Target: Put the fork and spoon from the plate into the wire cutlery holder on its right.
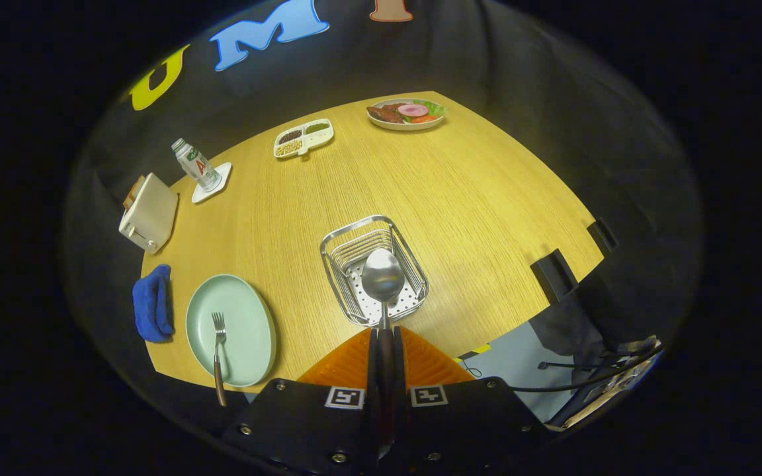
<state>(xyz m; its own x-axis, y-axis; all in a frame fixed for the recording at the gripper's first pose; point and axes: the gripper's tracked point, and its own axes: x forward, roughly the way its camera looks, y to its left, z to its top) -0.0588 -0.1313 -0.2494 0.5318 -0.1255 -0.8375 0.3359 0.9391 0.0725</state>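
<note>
The spoon (383,277) is pinched by its handle between the orange fingers (354,360) of the gripper (384,344), and its bowl hangs over the wire cutlery holder (340,270) just ahead at 12 o'clock. If the squeeze lets go too high, I think the spoon could hit the rim and bounce onto the table (473,198). The fork (218,350) waits on the green plate (242,317) at 9 o'clock, its handle poking over the table's near edge, so a bump could tip it off. There is lots of open room toward 1 o'clock.
</note>
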